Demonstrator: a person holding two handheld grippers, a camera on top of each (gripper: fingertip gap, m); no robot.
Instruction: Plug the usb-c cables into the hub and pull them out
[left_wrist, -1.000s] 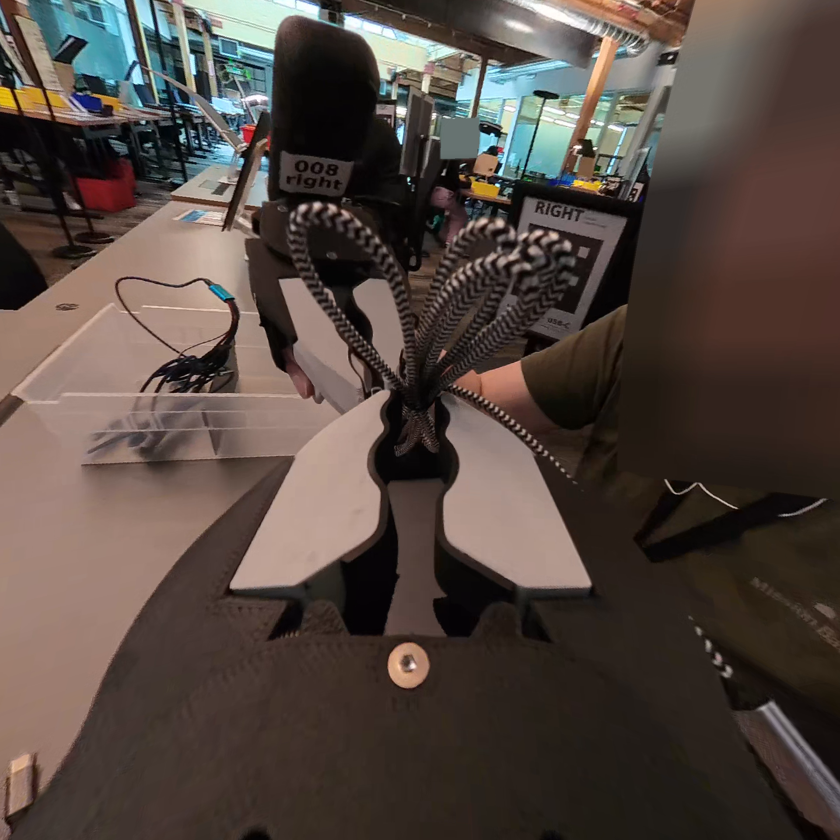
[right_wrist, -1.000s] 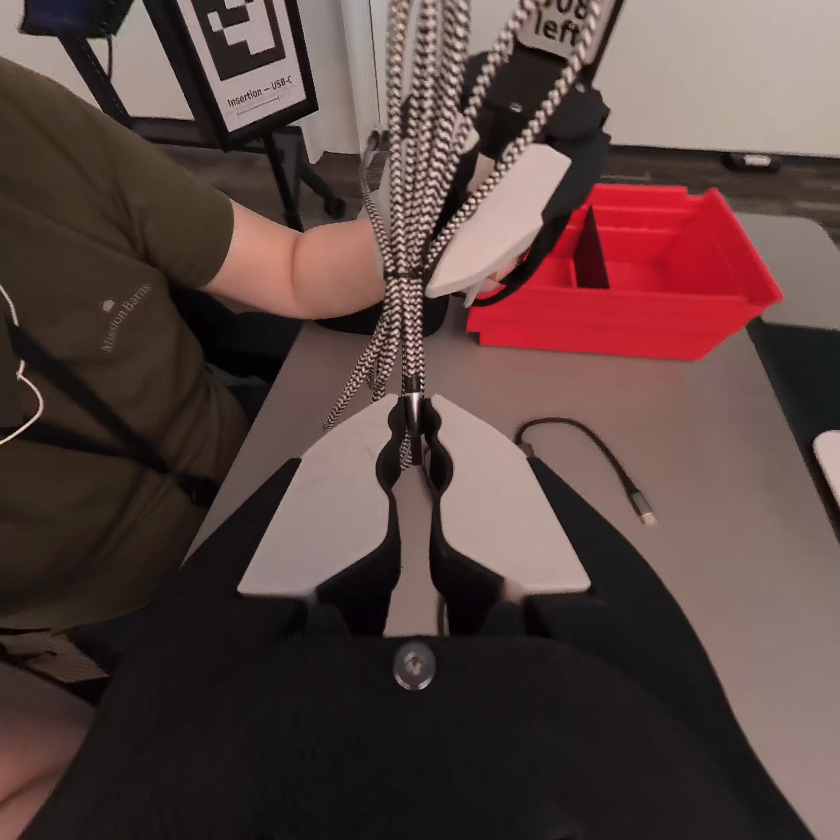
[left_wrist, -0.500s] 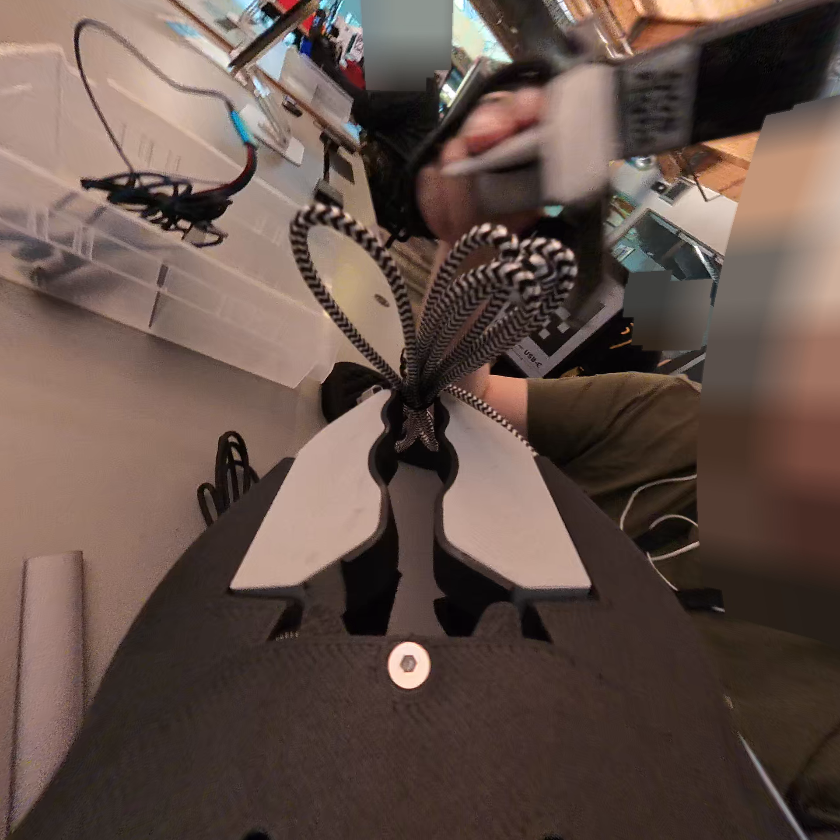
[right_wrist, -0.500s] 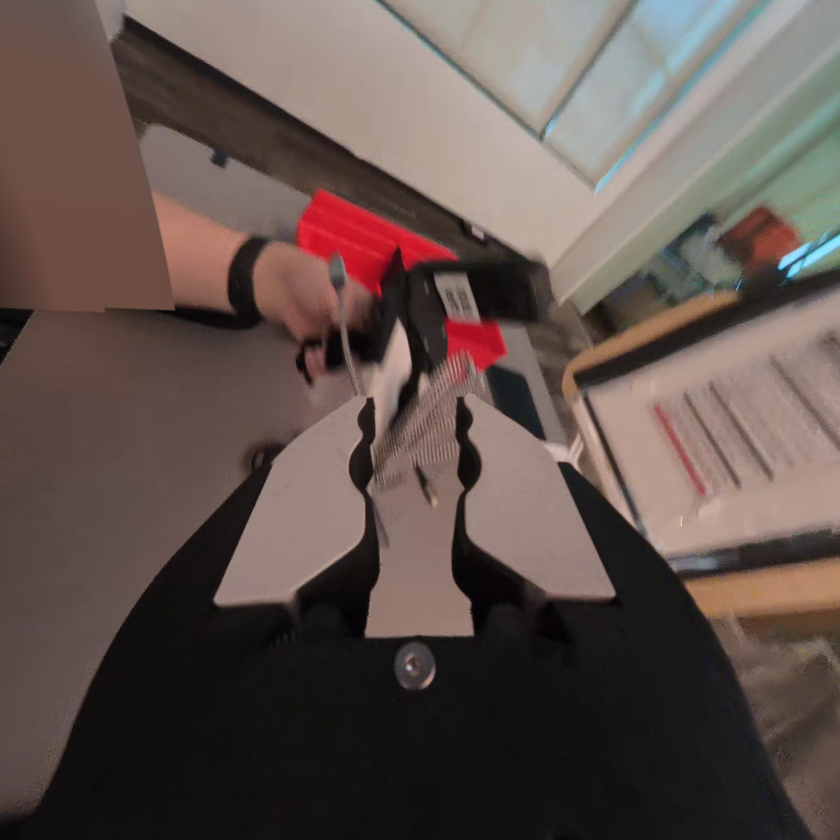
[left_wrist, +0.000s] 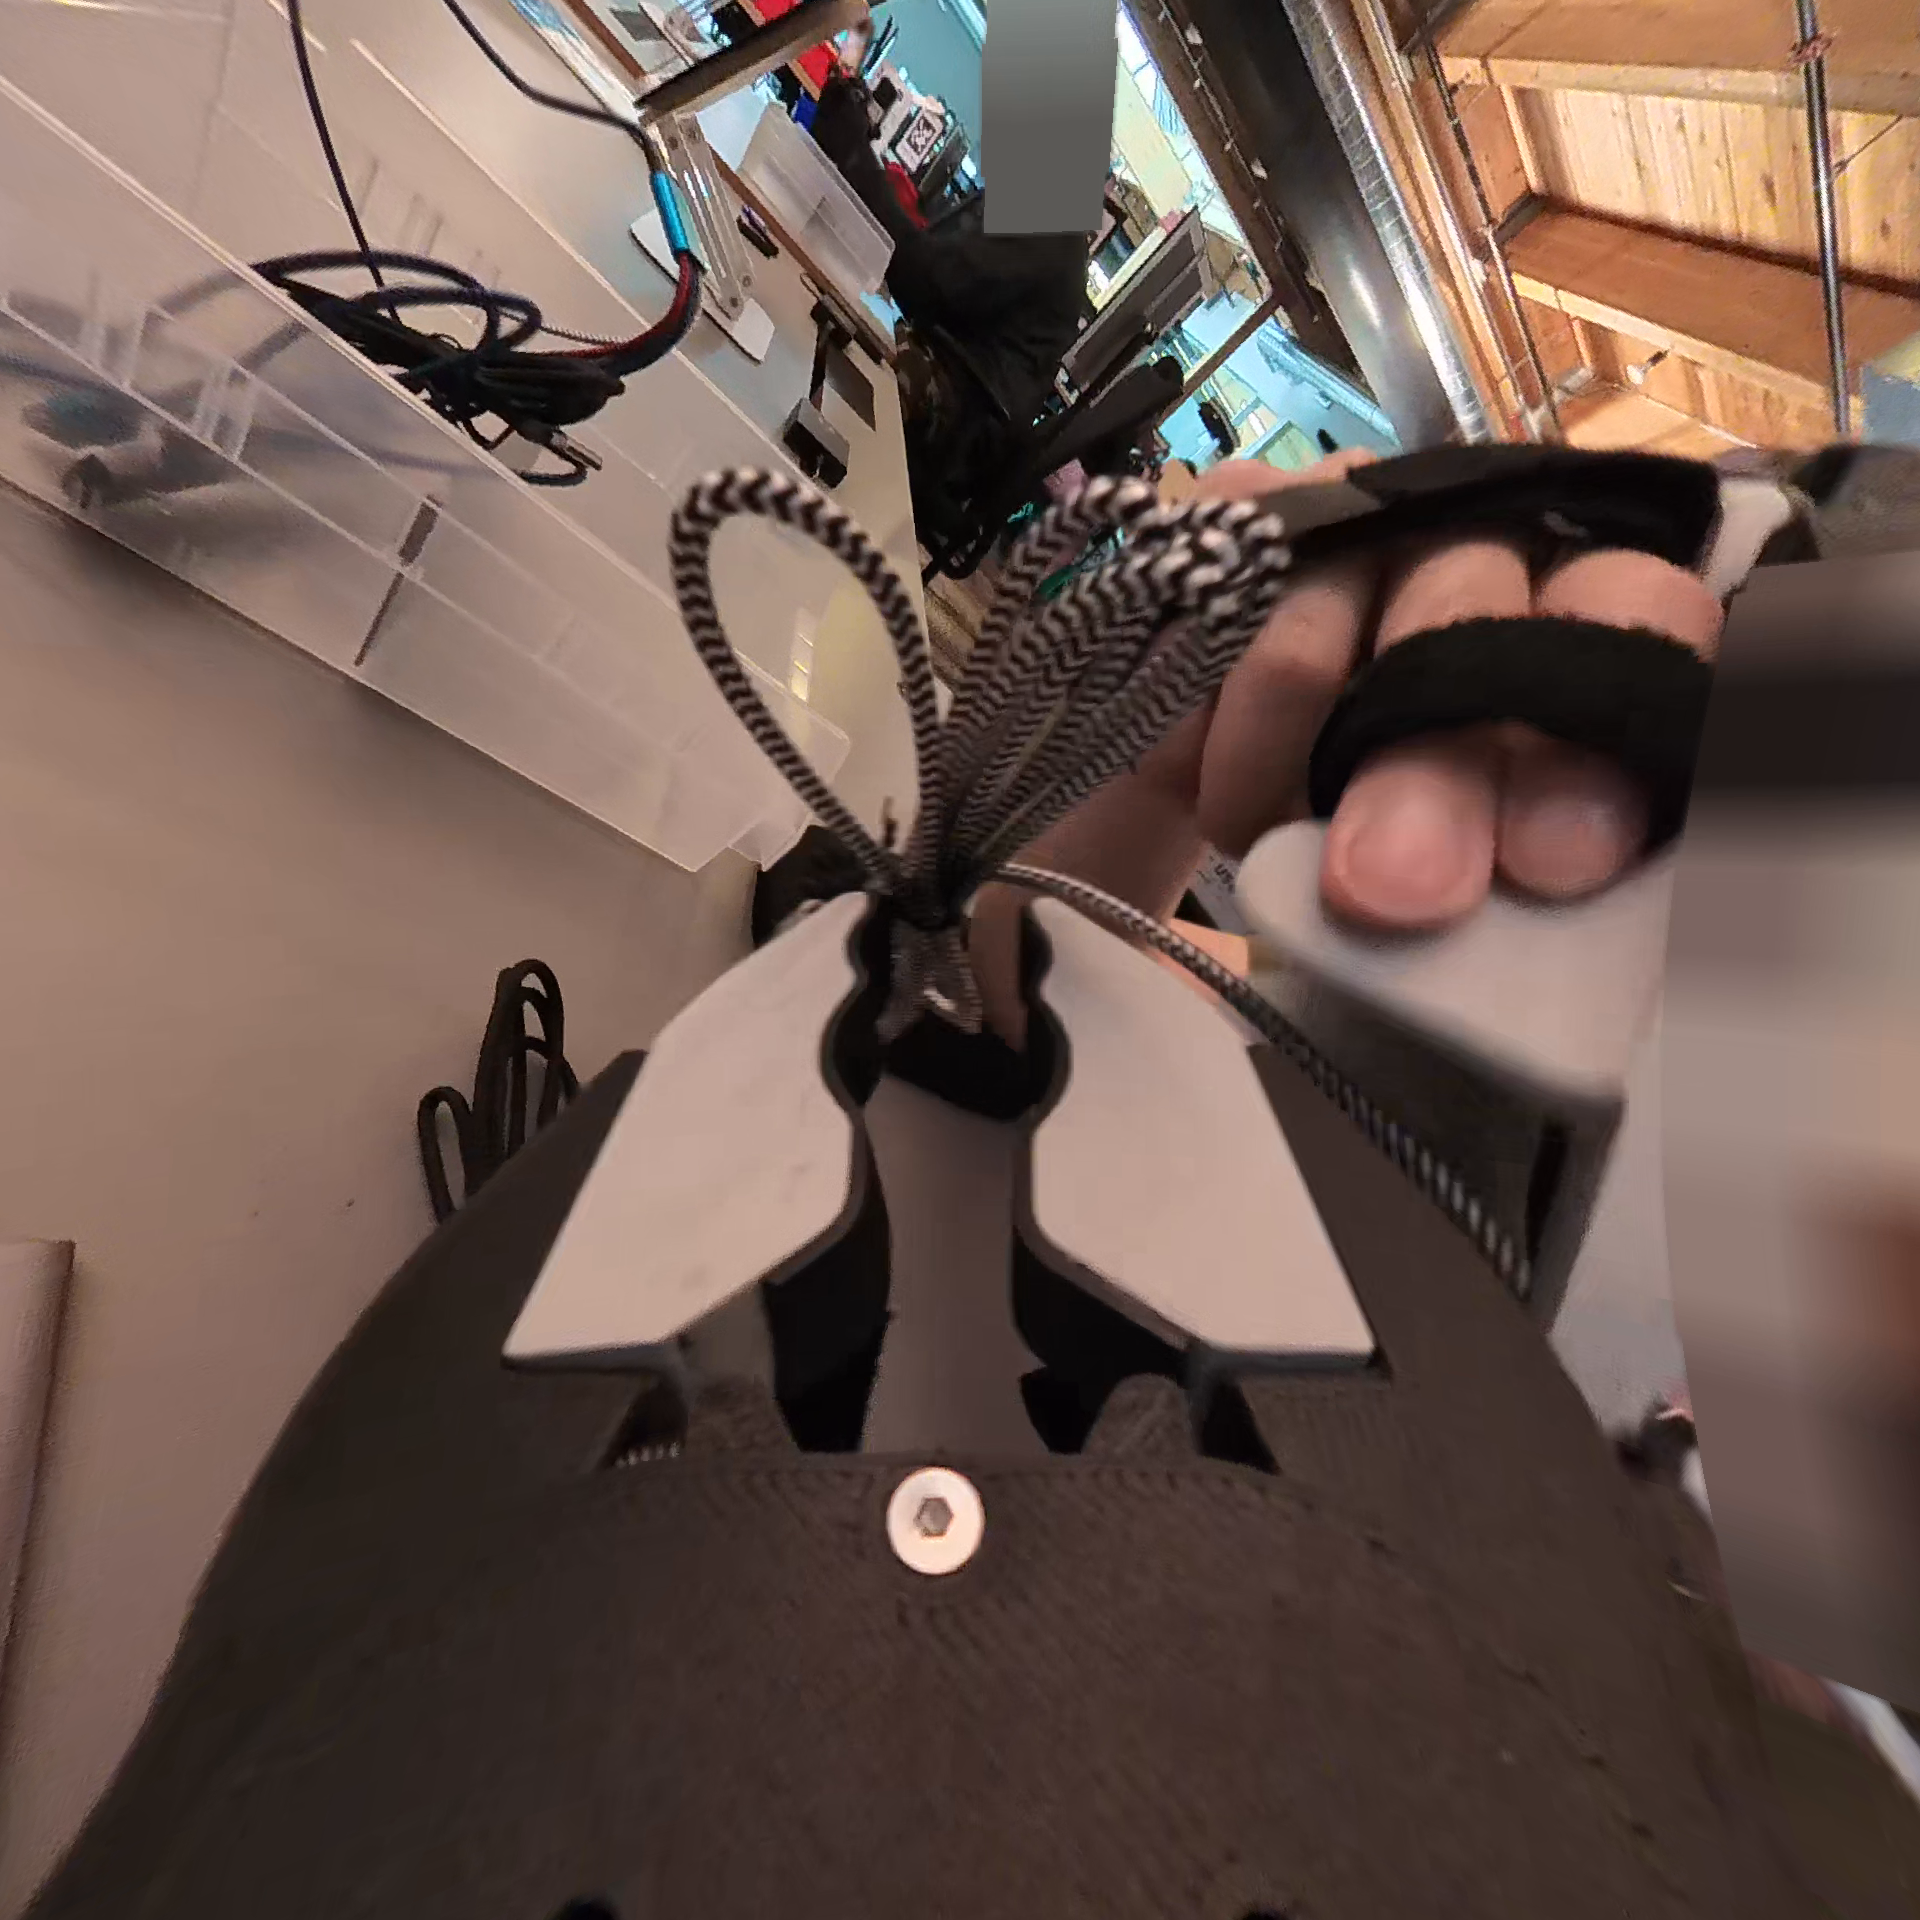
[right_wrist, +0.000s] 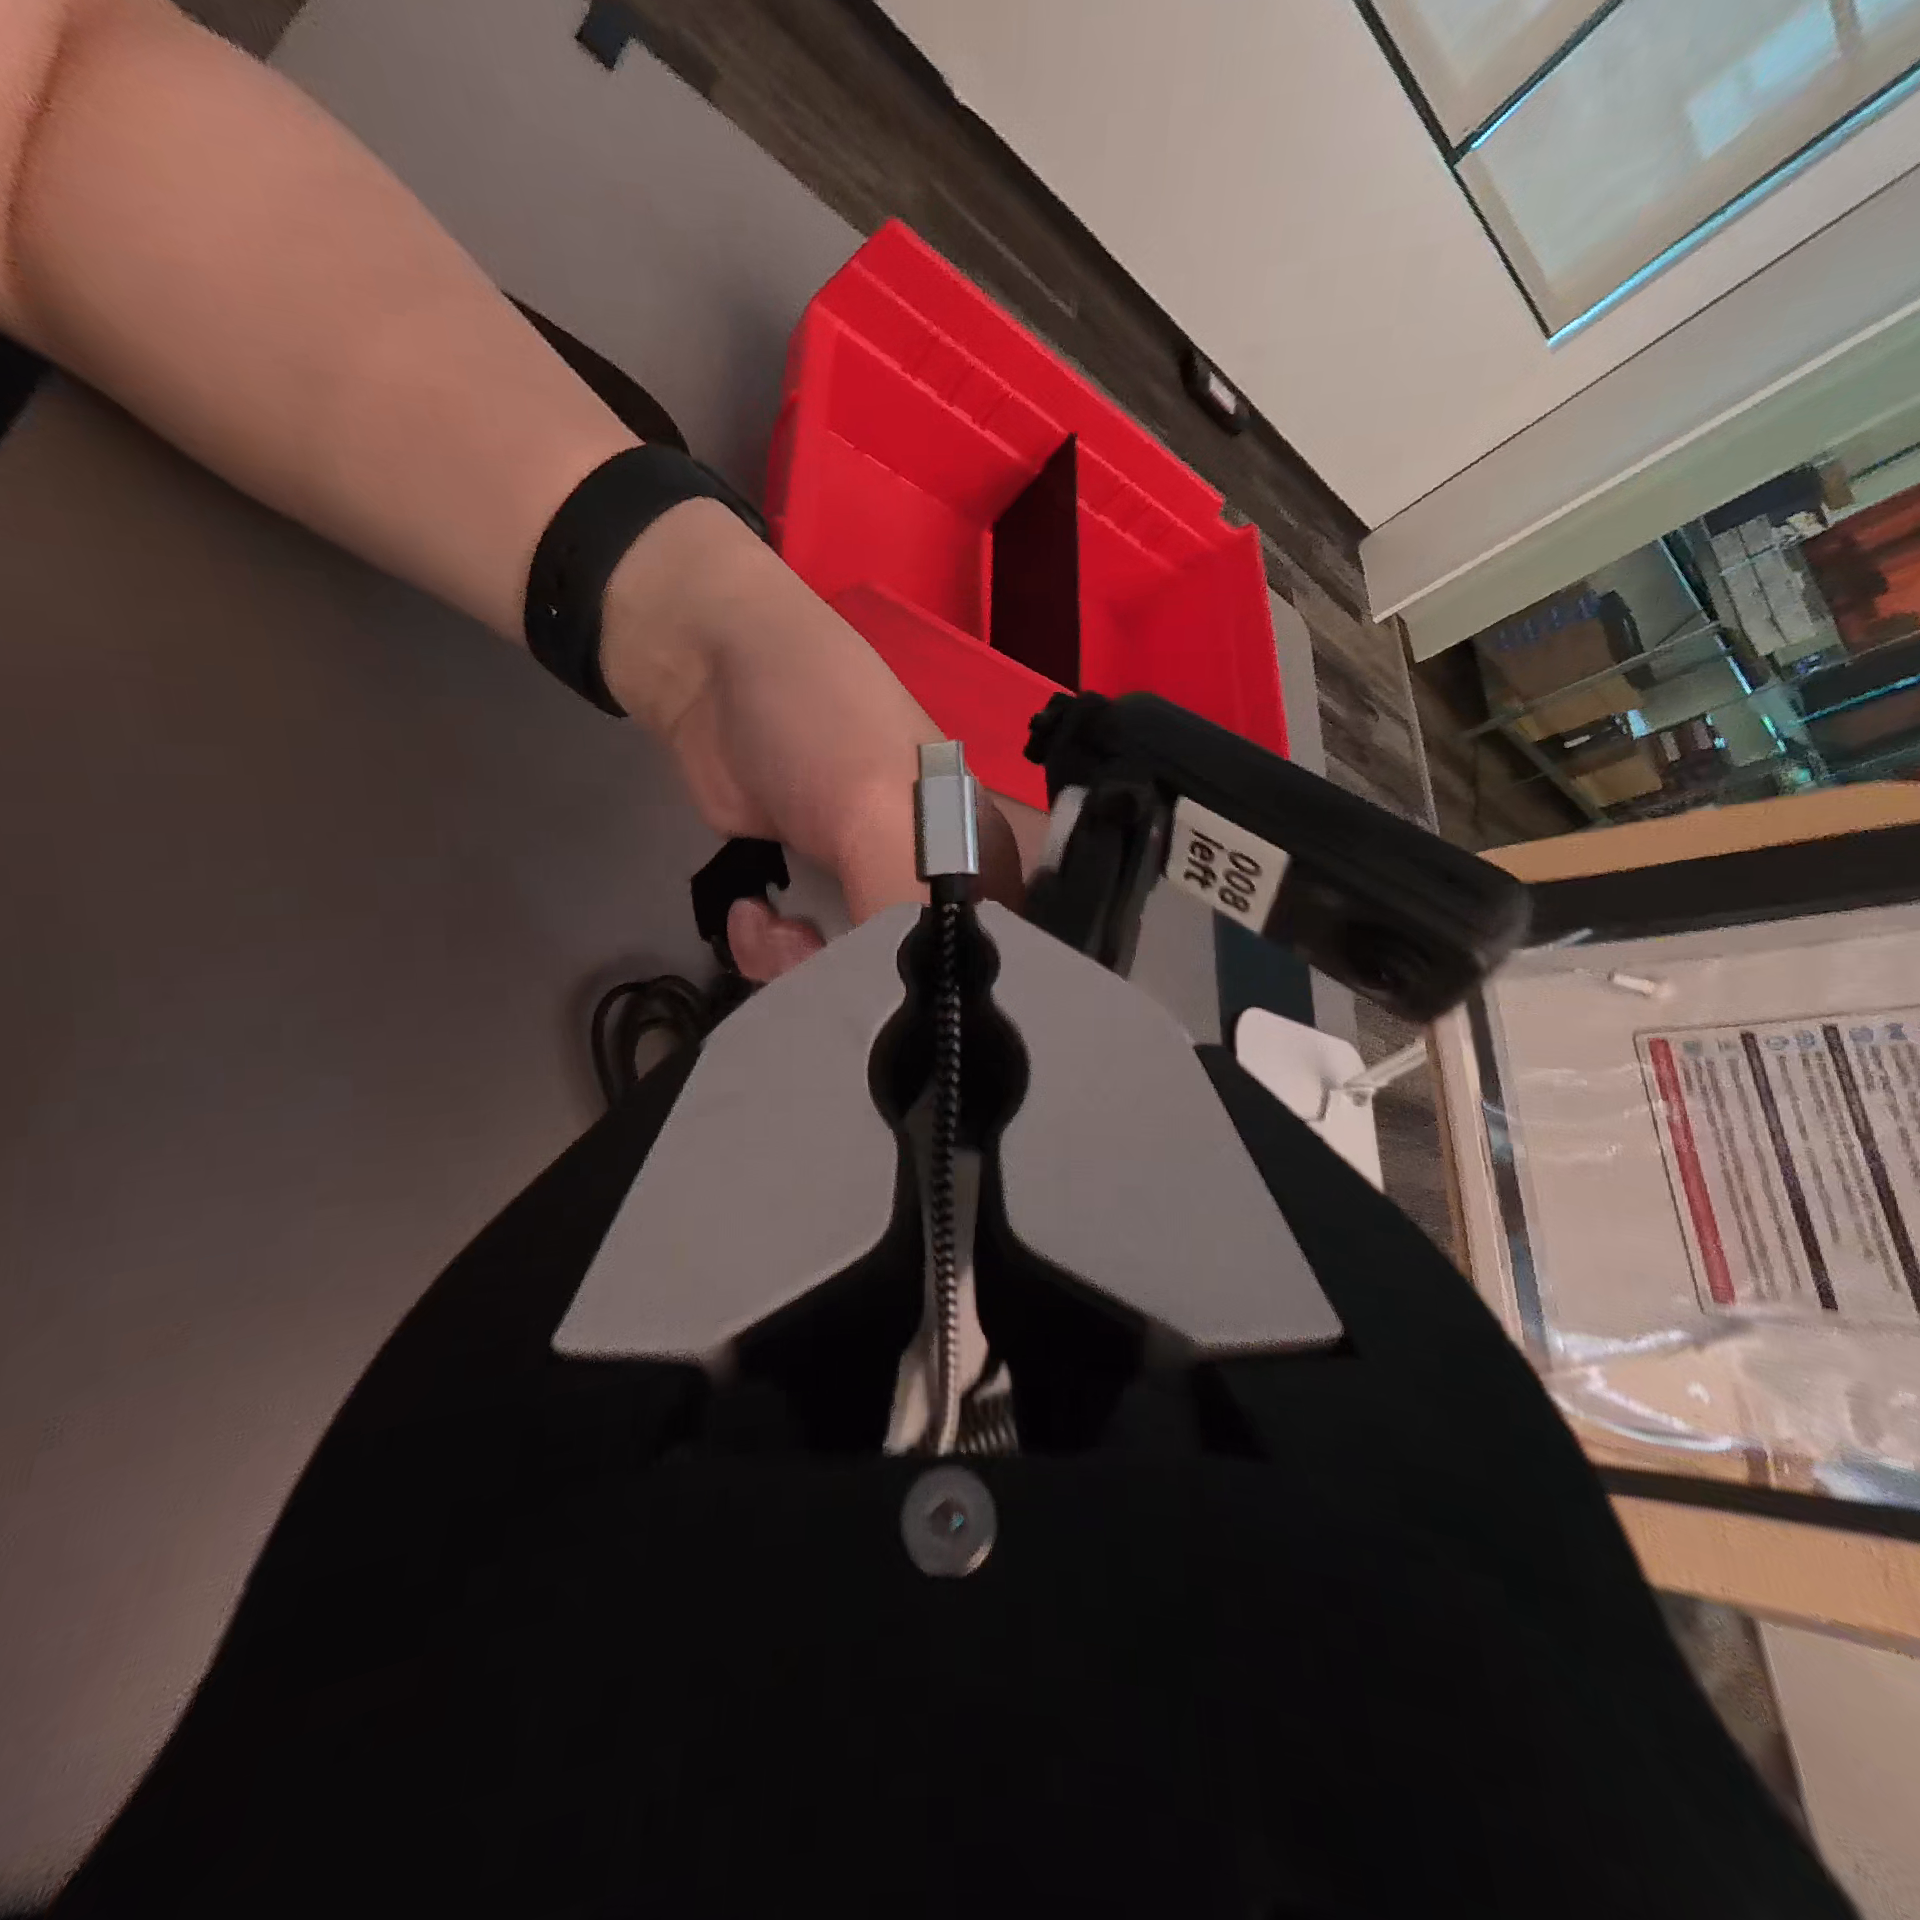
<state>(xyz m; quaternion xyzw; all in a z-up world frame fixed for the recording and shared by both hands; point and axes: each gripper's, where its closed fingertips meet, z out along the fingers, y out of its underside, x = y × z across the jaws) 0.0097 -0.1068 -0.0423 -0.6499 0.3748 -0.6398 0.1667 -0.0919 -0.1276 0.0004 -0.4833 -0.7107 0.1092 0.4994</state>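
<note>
My left gripper (left_wrist: 945, 914) is shut on a coiled bundle of black-and-white braided USB-C cable (left_wrist: 1049, 665), whose loops fan out beyond the tips. One strand (left_wrist: 1247, 1029) runs from the bundle to the right. My right gripper (right_wrist: 951, 914) is shut on that braided cable just behind its silver USB-C plug (right_wrist: 945, 821), which sticks out past the fingertips. The right gripper's grey finger (left_wrist: 1455, 966) and the hand on it are close at the right of the left wrist view. The left gripper's black body (right_wrist: 1247, 862) shows in the right wrist view. No hub is in view.
A clear bin (left_wrist: 499, 582) with dark cables (left_wrist: 447, 353) stands on the grey table. A coiled black cable (left_wrist: 509, 1049) lies beside my left gripper and also shows in the right wrist view (right_wrist: 644, 1018). A red bin (right_wrist: 935, 499) stands behind the hand. A framed sheet (right_wrist: 1714, 1143) is at right. The tips of one gripper are about 10 cm away from the tips of the other.
Both grippers have tilted and come closer together. The right gripper, open half a second ago, has shut on the cable behind the plug. The left gripper still holds the bundle.
</note>
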